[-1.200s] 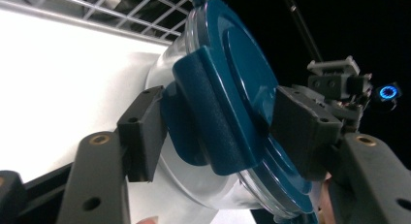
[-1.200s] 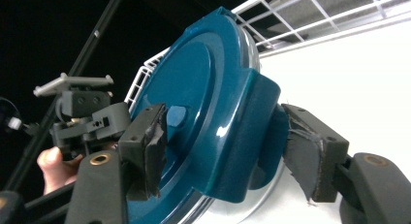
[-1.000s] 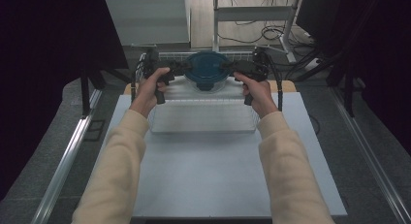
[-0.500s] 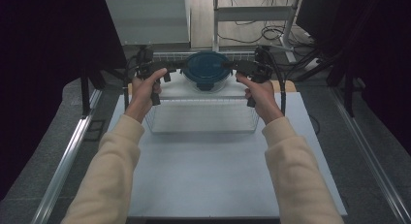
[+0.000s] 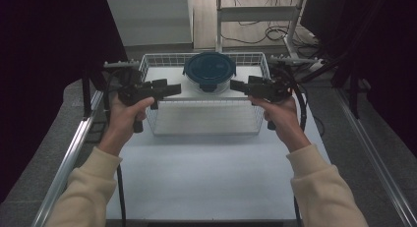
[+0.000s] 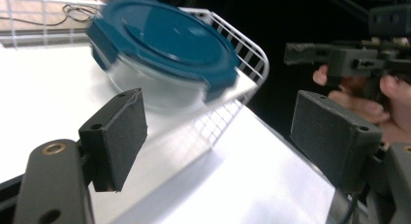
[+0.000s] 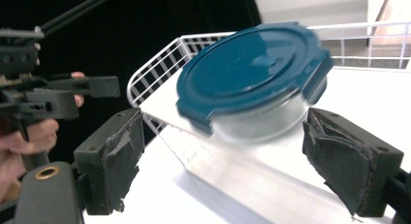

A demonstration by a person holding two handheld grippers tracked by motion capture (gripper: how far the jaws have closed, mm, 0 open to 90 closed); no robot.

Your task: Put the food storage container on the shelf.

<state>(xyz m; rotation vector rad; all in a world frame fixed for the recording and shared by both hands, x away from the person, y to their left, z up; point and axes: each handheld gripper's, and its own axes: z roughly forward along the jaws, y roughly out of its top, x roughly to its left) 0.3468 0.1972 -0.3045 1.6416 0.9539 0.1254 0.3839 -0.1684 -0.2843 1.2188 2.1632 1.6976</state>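
Container in wire basket; both grippers' jaws apart, empty.

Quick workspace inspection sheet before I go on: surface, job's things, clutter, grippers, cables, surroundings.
Surface: white table, bare in front.
Job's things: blue-lidded container sits in the wire basket, at its far side, lid on.
Clutter: nothing seen.
Grippers: left gripper and right gripper flank the container, jaws just opened, nothing between them.
Cables: one trails from each gripper; more on the floor beyond.
Surroundings: dark curtains, metal frame behind.
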